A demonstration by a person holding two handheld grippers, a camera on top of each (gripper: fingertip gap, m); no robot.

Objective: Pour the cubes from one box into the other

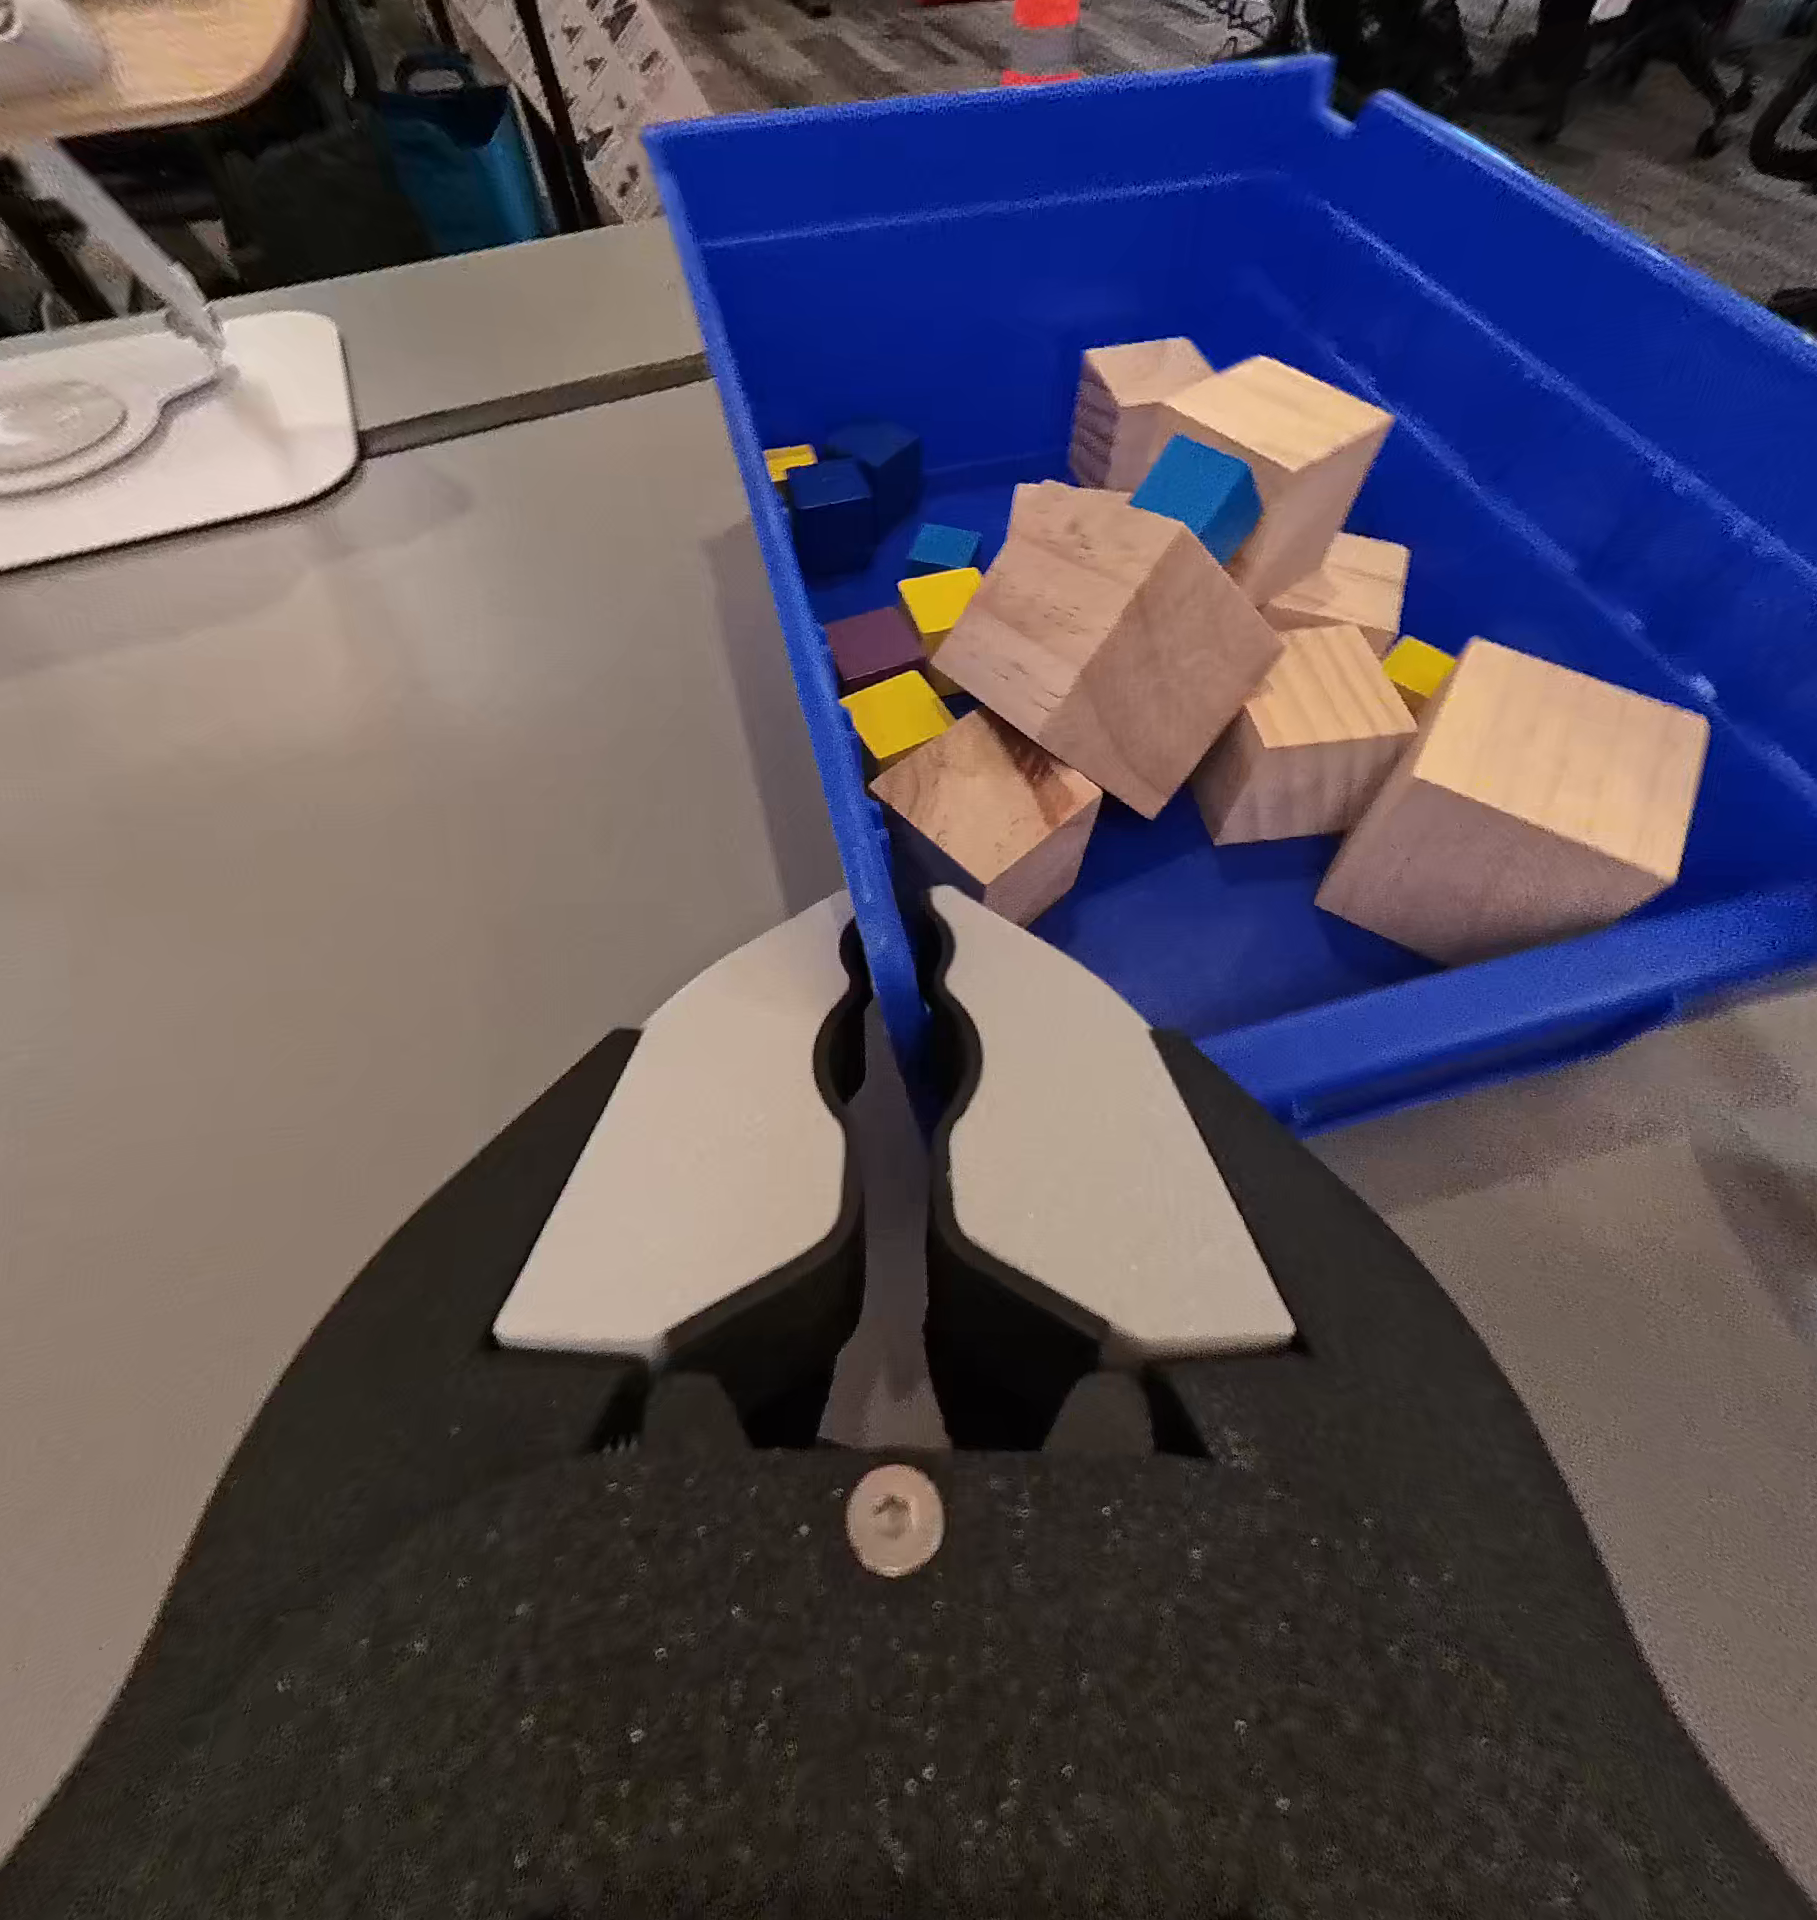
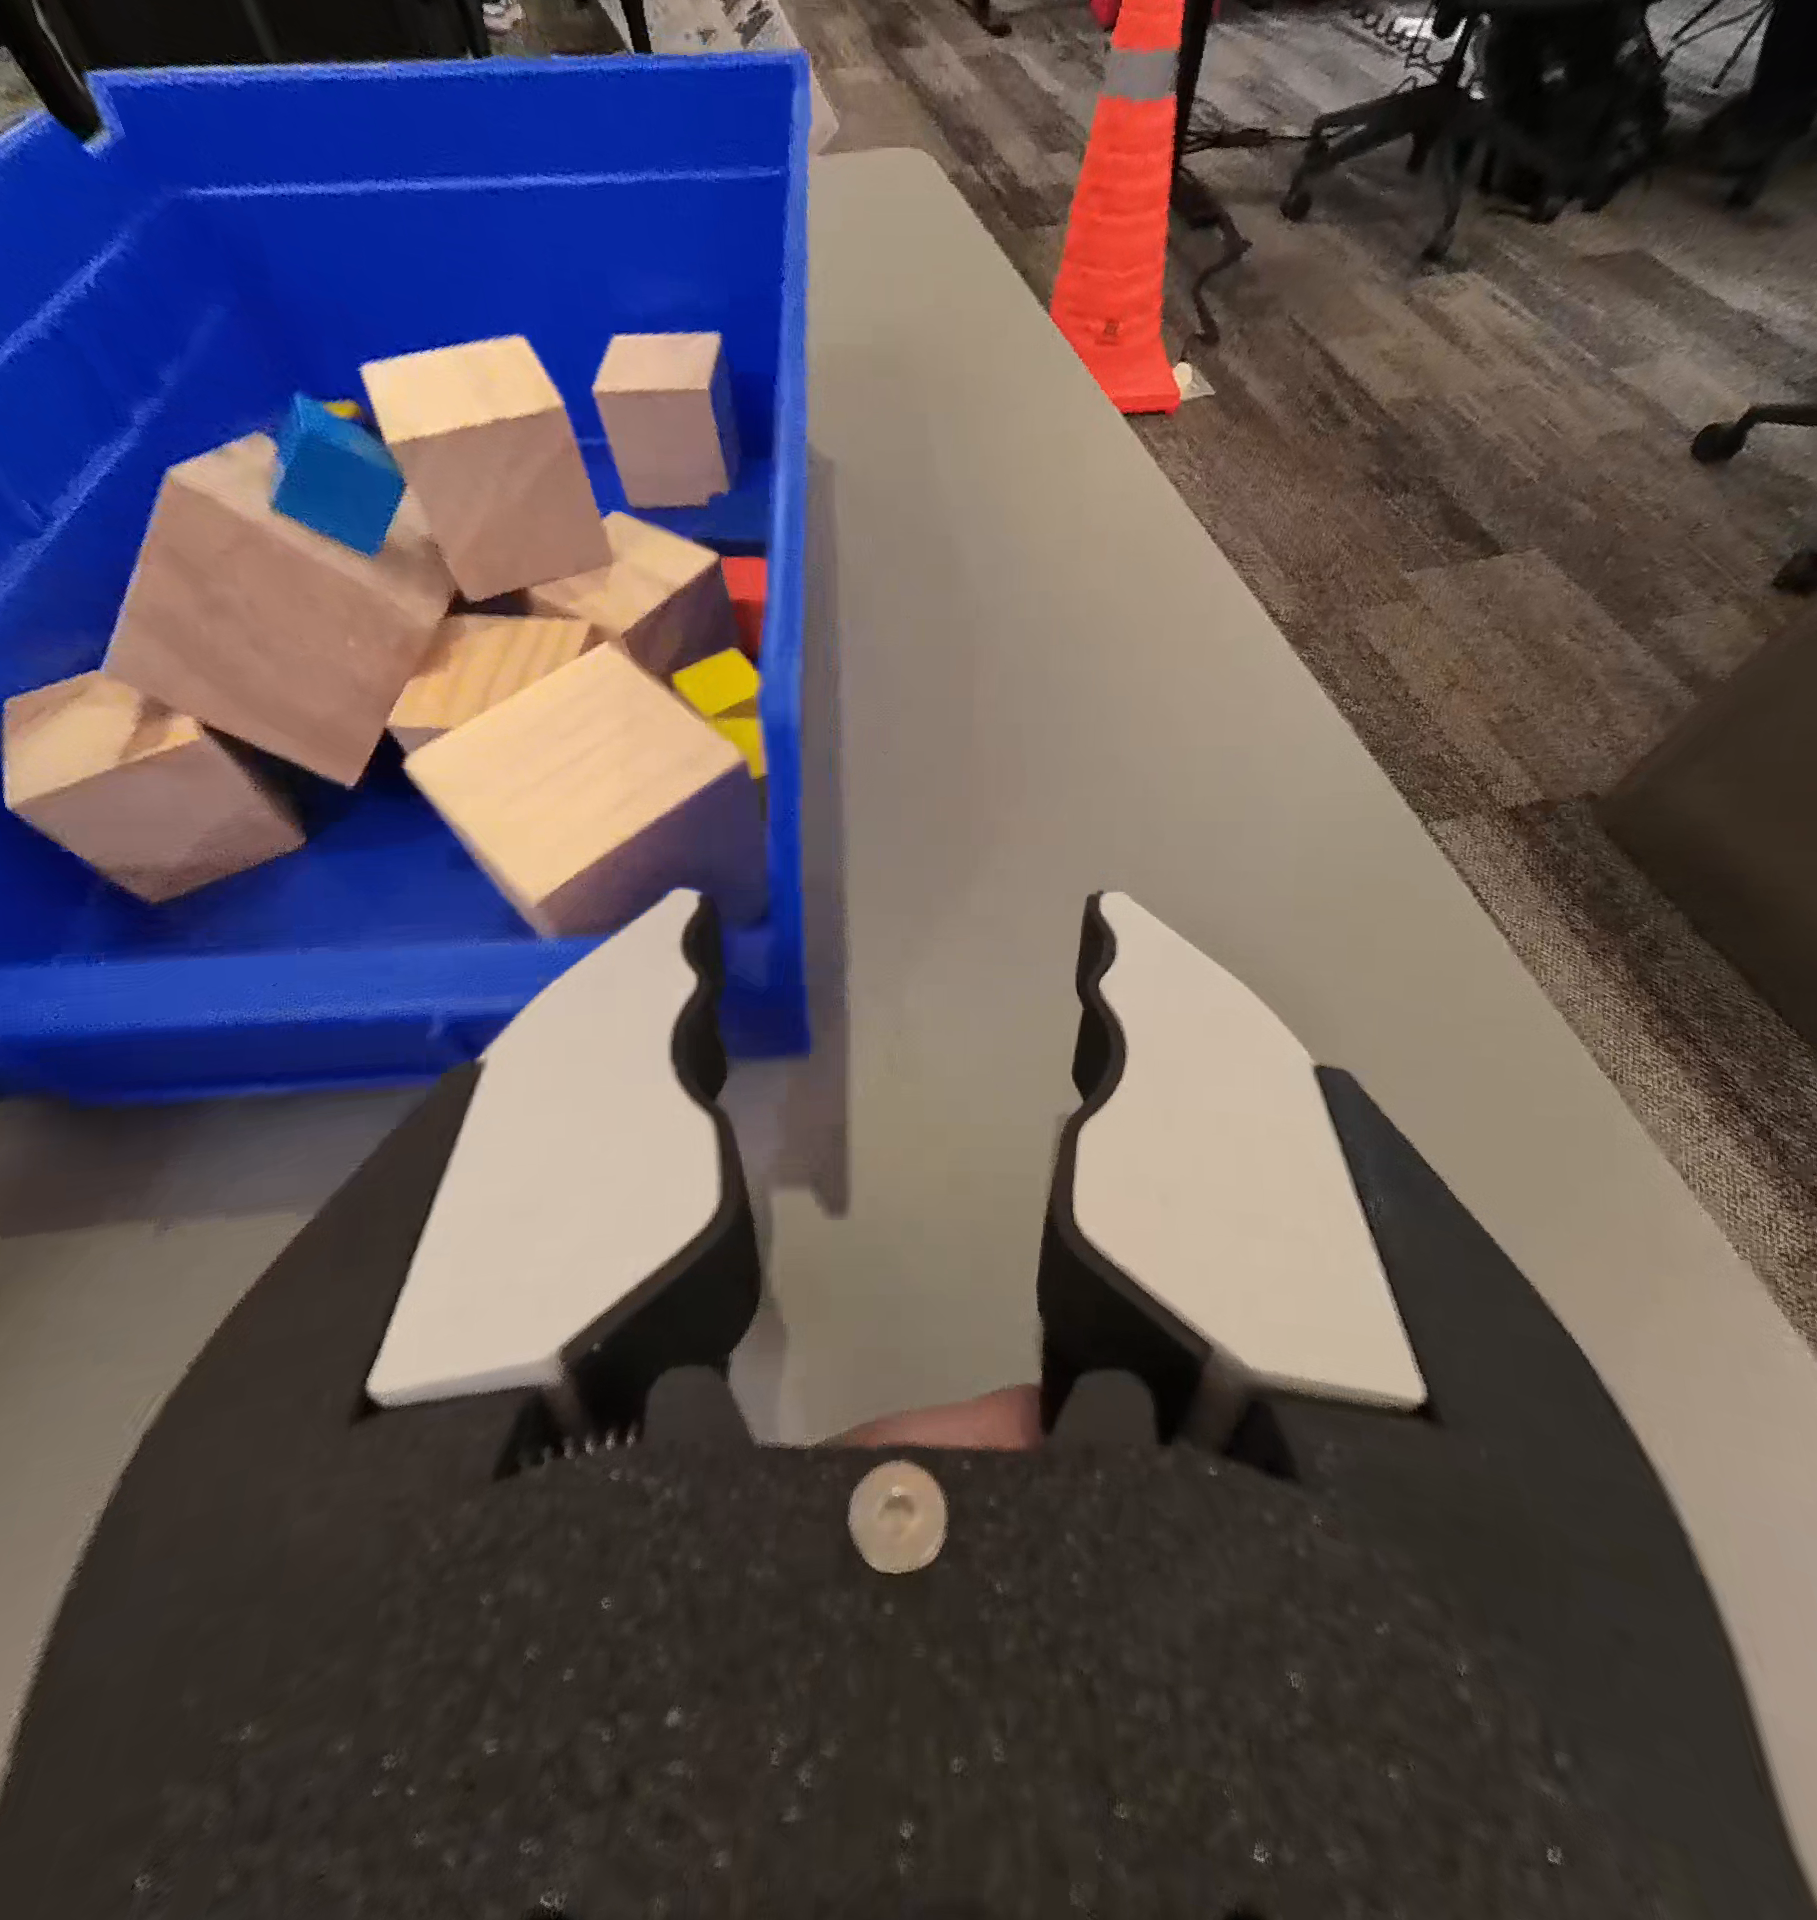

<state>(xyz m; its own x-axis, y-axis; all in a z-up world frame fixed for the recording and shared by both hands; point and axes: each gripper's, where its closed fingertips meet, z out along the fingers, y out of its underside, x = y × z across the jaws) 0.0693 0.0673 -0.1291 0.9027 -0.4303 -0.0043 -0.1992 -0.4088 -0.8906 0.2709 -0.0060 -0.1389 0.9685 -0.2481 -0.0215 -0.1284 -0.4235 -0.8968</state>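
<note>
My left gripper [image 1: 891,914] is clamped on the near left wall of the blue plastic bin [image 1: 997,208], one finger outside the wall and one inside. The bin looks tilted in my left view, though I cannot tell whether it is lifted off the smooth grey tabletop [image 1: 312,831]. Inside it lies a loose heap of large plain wooden cubes [image 1: 1112,644], with small painted cubes [image 1: 899,712] in yellow, dark blue, purple and lighter blue scattered along the wall I am holding; one light blue cube sits on top of the wooden pile.

My right gripper [image 2: 893,909] has its fingers spread wide with nothing between them, just beside the bin's right wall, its left fingertip overlapping the bin's corner in the picture.

A seam runs across the tabletop, and a flat white stand base [image 1: 156,457] rests on it to the far left. Beyond the table edge the floor is grey-brown carpet, where an orange traffic cone [image 2: 1117,239] stands, with dark office chairs [image 2: 1486,125] farther back.
</note>
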